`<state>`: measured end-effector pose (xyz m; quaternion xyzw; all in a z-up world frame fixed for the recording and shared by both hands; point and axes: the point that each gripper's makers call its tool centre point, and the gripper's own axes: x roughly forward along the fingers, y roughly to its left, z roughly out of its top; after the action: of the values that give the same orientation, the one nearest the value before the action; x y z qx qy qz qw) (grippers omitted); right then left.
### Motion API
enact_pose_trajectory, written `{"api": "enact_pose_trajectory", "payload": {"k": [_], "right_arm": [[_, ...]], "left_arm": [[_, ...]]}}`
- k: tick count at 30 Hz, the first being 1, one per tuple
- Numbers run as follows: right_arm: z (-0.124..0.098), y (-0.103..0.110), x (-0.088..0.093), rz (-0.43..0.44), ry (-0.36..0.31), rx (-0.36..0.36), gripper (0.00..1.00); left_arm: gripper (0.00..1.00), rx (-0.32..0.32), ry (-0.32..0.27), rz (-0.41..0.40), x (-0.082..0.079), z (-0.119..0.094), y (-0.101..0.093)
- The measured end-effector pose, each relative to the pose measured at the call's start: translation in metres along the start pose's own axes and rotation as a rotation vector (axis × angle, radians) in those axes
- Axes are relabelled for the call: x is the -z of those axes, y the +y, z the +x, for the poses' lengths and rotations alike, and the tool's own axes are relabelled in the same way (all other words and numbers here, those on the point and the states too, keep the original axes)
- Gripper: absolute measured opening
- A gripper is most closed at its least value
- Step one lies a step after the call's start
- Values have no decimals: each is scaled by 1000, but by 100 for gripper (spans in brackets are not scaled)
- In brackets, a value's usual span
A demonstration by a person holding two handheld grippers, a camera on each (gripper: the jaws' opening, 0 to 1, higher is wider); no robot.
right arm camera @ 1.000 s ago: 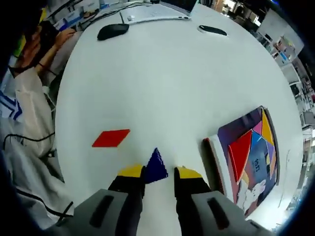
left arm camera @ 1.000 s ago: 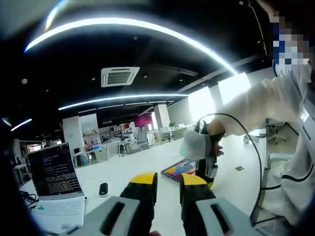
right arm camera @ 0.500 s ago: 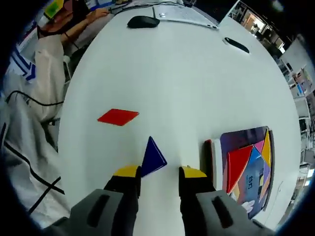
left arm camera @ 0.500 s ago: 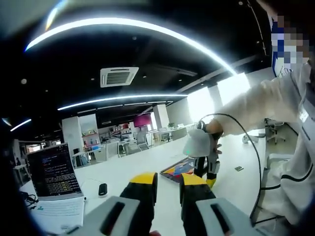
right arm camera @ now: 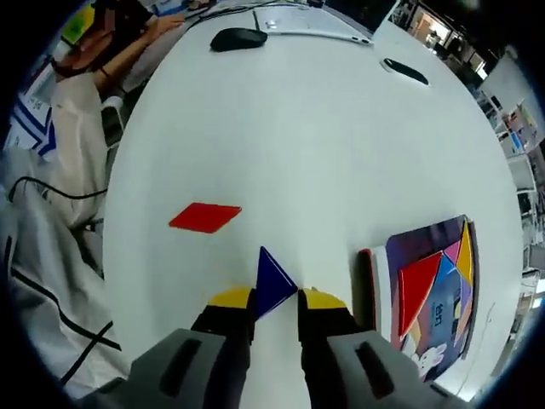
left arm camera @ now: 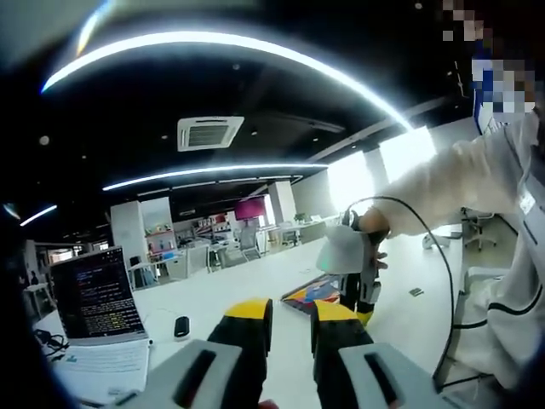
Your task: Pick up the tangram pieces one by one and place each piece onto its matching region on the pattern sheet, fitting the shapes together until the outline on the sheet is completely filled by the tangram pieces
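Note:
A blue triangle (right arm camera: 274,290) lies on the white table (right arm camera: 289,145) between the yellow tips of my right gripper (right arm camera: 276,300), which is shut on it. To its left lies a red parallelogram (right arm camera: 204,216), apart from the gripper. The pattern sheet (right arm camera: 447,336) is on the right, with a red triangle (right arm camera: 417,285) and yellow, pink and blue pieces laid on it. My left gripper (left arm camera: 292,313) is raised high, jaws close together with nothing between them. The left gripper view also has the right gripper (left arm camera: 362,313) in a person's hand, beside the pattern sheet (left arm camera: 308,295).
A black mouse (right arm camera: 238,38), a slim black object (right arm camera: 405,72) and a laptop edge (right arm camera: 311,21) sit at the table's far end. A seated person (right arm camera: 72,102) is at the left edge. An open laptop (left arm camera: 94,298) and mouse (left arm camera: 181,326) are at the left.
The right gripper's jaws have narrowed from open to shut around the blue triangle. The left gripper has barely moved.

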<state>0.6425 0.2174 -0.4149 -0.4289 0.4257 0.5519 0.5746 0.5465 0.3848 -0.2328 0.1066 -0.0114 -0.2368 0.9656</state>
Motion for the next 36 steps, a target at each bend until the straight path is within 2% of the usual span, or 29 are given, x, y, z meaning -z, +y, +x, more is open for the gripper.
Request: {"api": "enact_pose_trajectory", "payload": {"k": [5,8,13,15,16,18,19,20,22,24,26,28,31,36], "right_arm": [[0,0,0,-53,-18,-8,22],[0,-3,0,-50,-16,-3,25],[1,-2,-2,-32,-5,-7,21],[1,0,-2,-75,-3,-13,20],[1,-1,-2,-68,-2,-17,20],[1,-1,-1,45,-1,-16,20],[-1,-2,5,54,40,-15,20],[-2,-2,6,25,49,-18,20],[-10,-1,3,7,42,-27,20],[-23,0,0,-14,44,-34,20],[-38,-7,0,-60,56,-16,20],[-50,-16,4,-90,83,2,20],[-65,-35,15,-87,139,38,20],[-83,-63,22,-53,148,92,20]], "left_arm": [[20,4,0,2,0,2,-2],[20,3,3,0,1,2,-1],[20,4,-2,0,0,2,-1],[20,4,-2,1,1,2,-2],[20,4,-1,1,1,2,-2],[20,5,0,1,1,1,-2],[20,6,1,1,2,1,-3],[20,7,1,1,2,1,-3],[20,17,-5,2,2,0,-5],[20,70,-60,-15,-6,-2,-14],[20,89,-84,-23,-10,-5,-17],[20,98,-86,-29,-10,-4,-19],[20,107,-61,-47,-3,-2,-21],[20,110,-28,-67,6,2,-21]]}}
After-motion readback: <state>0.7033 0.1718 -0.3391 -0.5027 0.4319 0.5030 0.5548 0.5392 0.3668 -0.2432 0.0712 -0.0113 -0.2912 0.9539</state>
